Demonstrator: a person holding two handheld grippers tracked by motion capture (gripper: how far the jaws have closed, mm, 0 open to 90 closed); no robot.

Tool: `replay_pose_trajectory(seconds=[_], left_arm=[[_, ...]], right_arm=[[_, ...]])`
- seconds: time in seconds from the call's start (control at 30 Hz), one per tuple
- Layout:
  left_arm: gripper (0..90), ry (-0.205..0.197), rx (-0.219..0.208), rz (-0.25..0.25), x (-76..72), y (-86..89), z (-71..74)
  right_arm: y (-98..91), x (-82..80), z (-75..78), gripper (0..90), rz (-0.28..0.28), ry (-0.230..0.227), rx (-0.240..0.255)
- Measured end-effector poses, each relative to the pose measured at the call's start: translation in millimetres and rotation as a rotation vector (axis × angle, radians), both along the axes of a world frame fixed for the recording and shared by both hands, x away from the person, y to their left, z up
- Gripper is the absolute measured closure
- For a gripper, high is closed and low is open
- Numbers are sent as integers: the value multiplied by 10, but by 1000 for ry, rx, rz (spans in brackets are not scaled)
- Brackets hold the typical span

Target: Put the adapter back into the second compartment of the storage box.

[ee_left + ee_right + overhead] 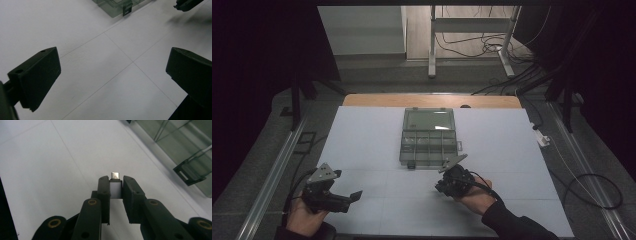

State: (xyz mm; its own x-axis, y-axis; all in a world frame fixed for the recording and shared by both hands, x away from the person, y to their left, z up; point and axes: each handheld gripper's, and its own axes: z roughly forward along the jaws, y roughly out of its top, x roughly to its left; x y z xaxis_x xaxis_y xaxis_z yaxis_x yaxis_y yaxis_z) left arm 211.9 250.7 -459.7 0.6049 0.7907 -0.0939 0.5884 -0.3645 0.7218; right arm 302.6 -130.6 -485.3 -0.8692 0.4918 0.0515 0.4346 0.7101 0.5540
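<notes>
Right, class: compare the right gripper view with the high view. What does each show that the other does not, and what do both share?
In the right gripper view, the right hand-held gripper is shut on a small white adapter with a metal plug tip; that piece cannot be made out from above. The high view adds the left hand-held gripper with its jaws apart, the person's hands, the box's raised lid and the cables on the floor beyond the table. Both show the clear compartment box, one of its black latches and the white table surface.
</notes>
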Motion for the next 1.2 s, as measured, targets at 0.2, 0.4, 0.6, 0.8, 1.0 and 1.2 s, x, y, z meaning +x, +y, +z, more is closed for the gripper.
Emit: replay_pose_trajectory(seconds=[0.2, 0.4, 0.6, 0.8, 1.0, 1.2], left_arm=[[2, 0, -1, 1, 1, 0, 0], [3, 2, -5, 3, 3, 3, -1], [3, 2, -5, 4, 4, 4, -1], [3, 2, -4, 3, 5, 8, 0], [2, 3, -9, 5, 6, 10, -1], [2, 4, -12, 5, 9, 12, -1]], right_arm=[[-20, 59, 75, 754, -10, -8, 38], [-28, 117, 136, 753, -26, -7, 71], [-21, 161, 183, 753, -31, -15, 90], [-9, 219, 230, 753, -45, -17, 107], [16, 283, 266, 753, -53, -17, 121], [49, 356, 299, 754, -63, -22, 131]])
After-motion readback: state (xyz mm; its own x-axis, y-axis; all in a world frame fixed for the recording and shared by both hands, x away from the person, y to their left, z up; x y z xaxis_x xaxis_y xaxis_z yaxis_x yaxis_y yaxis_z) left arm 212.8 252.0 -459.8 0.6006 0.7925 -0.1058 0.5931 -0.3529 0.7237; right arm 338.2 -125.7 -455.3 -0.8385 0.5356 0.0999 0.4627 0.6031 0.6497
